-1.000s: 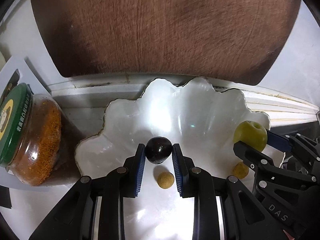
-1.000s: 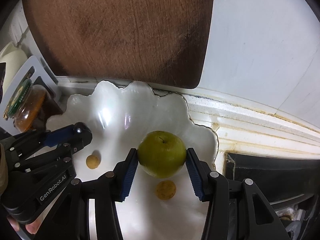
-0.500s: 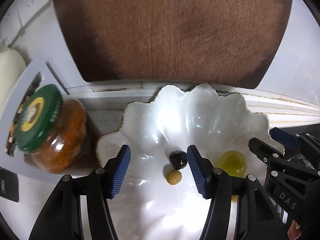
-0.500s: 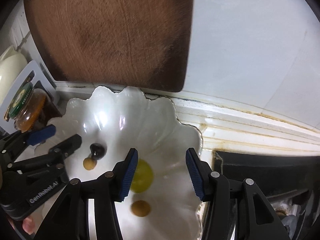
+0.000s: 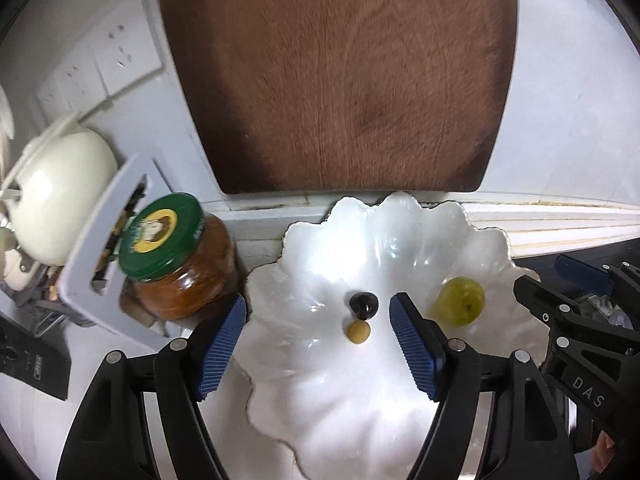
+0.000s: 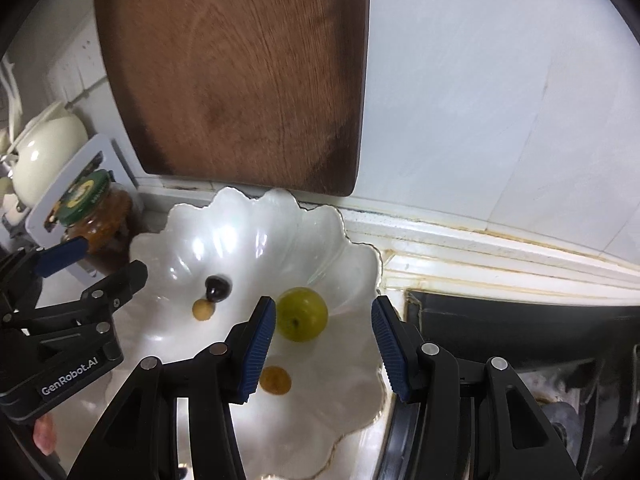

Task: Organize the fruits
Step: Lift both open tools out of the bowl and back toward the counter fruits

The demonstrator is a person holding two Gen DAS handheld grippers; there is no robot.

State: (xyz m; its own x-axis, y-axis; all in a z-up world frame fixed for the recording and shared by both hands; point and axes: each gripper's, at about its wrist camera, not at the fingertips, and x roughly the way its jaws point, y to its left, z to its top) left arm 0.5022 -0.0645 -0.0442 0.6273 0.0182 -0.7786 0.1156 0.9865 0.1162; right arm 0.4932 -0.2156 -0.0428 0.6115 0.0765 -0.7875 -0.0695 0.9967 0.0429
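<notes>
White and scalloped, the dish (image 5: 400,232) now carries all the fruit, none of it in any grip. A second ago the left gripper (image 5: 318,344) was clamped on the dark plum (image 5: 363,305). Now its jaws are opening, spread wide with nothing between the pads, and the plum lies on the dish floor beyond them, touching a small tan fruit (image 5: 358,332) just in front of it. The right gripper (image 6: 323,350) held the green apple (image 6: 302,314) a second ago. Now its jaws stand apart and empty, and the apple rests in the dish near the right-hand rim, beyond and between the fingers without touching either pad. A second small tan fruit (image 6: 275,380) lies closer in, just beside the left finger of that gripper.

Both views take in more than before: the dish looks smaller, and more of the brown wooden board (image 5: 340,80) leaning on the wall shows. The jar with the green lid (image 5: 176,256) stands just left of the dish, with a cream pot (image 5: 56,192) further left, which was out of view earlier.
</notes>
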